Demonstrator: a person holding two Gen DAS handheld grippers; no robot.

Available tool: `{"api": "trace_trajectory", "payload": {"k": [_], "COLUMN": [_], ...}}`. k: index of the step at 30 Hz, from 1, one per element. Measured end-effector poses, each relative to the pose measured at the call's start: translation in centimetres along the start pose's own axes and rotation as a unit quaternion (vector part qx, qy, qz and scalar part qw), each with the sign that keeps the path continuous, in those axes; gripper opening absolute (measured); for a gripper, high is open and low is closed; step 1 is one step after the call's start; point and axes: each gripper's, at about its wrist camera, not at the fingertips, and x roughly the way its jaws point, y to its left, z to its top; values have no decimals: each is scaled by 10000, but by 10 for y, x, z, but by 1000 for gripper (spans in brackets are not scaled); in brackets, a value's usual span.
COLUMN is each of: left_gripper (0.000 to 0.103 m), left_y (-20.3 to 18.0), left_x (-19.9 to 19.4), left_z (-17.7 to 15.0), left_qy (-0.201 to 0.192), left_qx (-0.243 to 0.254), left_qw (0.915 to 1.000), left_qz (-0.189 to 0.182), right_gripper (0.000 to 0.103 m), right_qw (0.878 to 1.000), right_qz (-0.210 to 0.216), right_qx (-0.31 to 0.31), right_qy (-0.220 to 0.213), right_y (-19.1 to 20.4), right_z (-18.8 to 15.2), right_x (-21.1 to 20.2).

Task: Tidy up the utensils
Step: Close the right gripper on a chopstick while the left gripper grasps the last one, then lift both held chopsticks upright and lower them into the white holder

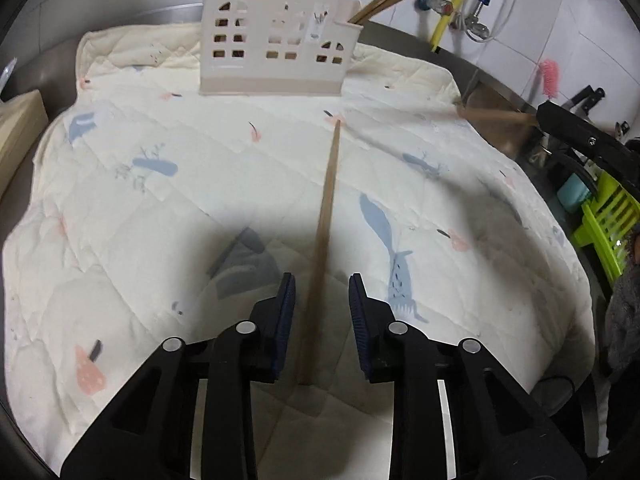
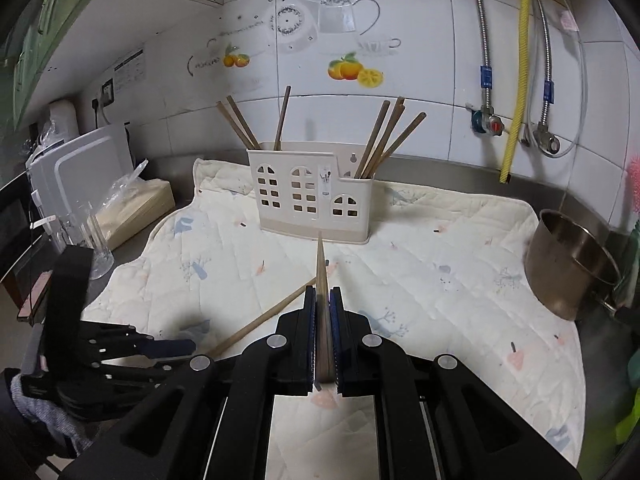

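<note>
On the quilted mat (image 1: 168, 216) over the tabletop, one chopstick (image 1: 325, 232) lying flat, running between the pads of the left hand-held gripper (image 1: 322, 300), jaws spread with clear gaps either side, nothing pinched yet; in the right view, right hand-held gripper (image 2: 323, 304) pressed together on a second chopstick (image 2: 320, 256), tip aimed at the holder (image 2: 312, 196) at the back of the mat, other chopsticks already standing in its end slots. Risks, as judged: thin round stick rolling or skidding off-centre as the left pads close, leaving a skewed pinch; long lever of the right stick pivoting in the pads and missing the slot, or nudging the light holder over; both grippers near enough to clash. Writing: small sticker on the holder front, too blurred to read; wall decals and notice equally illegible.
</note>
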Motion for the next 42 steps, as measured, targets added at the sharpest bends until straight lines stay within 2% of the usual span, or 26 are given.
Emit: {"api": "trace_trajectory", "payload": {"k": [2,5,10,13,19,26,33,42], "left_gripper": [19,7,6,6,6,6,6,6], "left_y": [-4,-7,-5,-2,1,-6,-17,-21], "left_x": [4,4,-13,-37,-77,-96,-130,-165], "left_z": [0,3,15,29,77,131,184,245], "left_qy": [43,36,-157,-464,-1030,-1354,-1805,-2472], "left_qx": [82,178,137,151,278,456,694,893], "left_qw": [9999,9995,9994,9984,9941,9896,9810,9630], "left_qz": [116,259,278,301,190,183,144,594], "right_gripper": [7,7,7,7,7,7,7,7], "right_qw": [10000,10000,9999,9998,9993,9985,9967,9964], "right_qz": [12,32,84,125,267,398,522,432], "right_qx": [5,33,58,34,-128,-352,-518,-484], "right_qy": [27,51,-51,-157,-209,-166,-355,-554], "right_y": [-2,-5,-7,-9,-14,-20,-23,-37], "right_z": [-2,-6,2,15,52,98,157,199], "right_x": [0,2,-1,-4,1,14,14,15]}}
